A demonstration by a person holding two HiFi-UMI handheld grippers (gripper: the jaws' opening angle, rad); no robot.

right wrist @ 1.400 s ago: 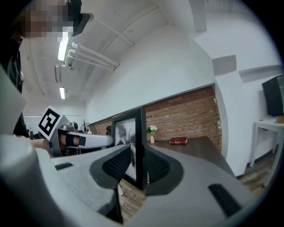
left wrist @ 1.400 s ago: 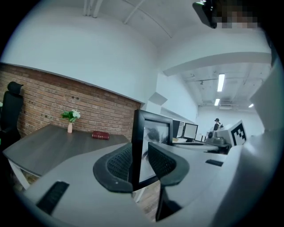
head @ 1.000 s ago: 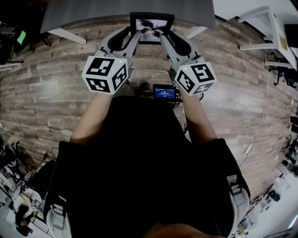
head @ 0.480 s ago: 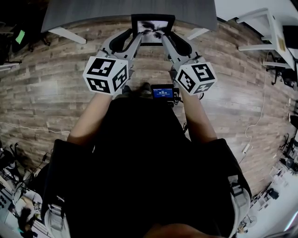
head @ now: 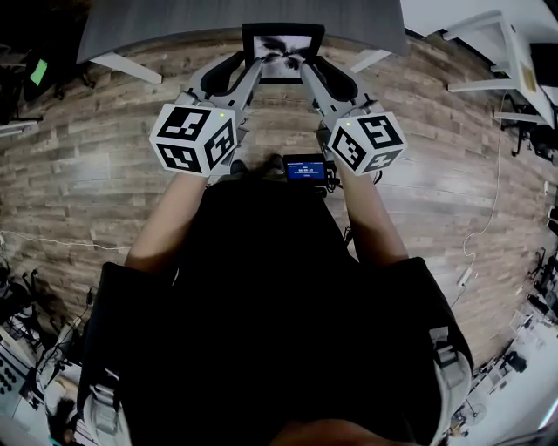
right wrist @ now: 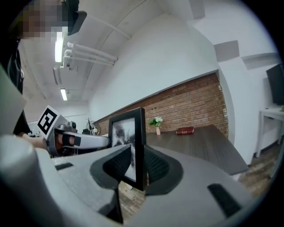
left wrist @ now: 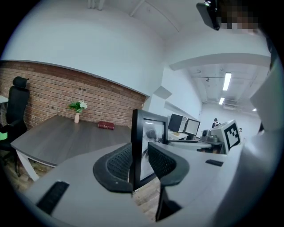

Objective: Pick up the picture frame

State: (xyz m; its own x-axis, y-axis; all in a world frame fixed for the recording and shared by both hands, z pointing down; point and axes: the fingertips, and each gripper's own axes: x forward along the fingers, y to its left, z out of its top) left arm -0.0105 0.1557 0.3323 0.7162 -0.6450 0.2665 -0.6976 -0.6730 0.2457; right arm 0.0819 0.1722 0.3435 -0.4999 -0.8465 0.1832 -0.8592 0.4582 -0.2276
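A black picture frame (head: 283, 50) with a black-and-white print is held in the air above the wood floor, just in front of a grey table. My left gripper (head: 251, 68) is shut on the frame's left edge (left wrist: 136, 146), one pad on each face. My right gripper (head: 307, 68) is shut on the frame's right edge (right wrist: 140, 146) in the same way. The frame stands upright between both grippers. Each gripper's marker cube shows in the head view, the left one (head: 193, 138) and the right one (head: 366, 144).
The grey table (head: 235, 17) lies beyond the frame; on it stand a small vase of flowers (left wrist: 77, 108) and a dark red book (left wrist: 106, 126). A brick wall (right wrist: 186, 106) is behind. White furniture (head: 501, 52) stands at the right. A small screen device (head: 305, 169) is at the person's waist.
The frame and both grippers have stayed almost in place; the marker cubes shifted slightly, with the view swaying a little.
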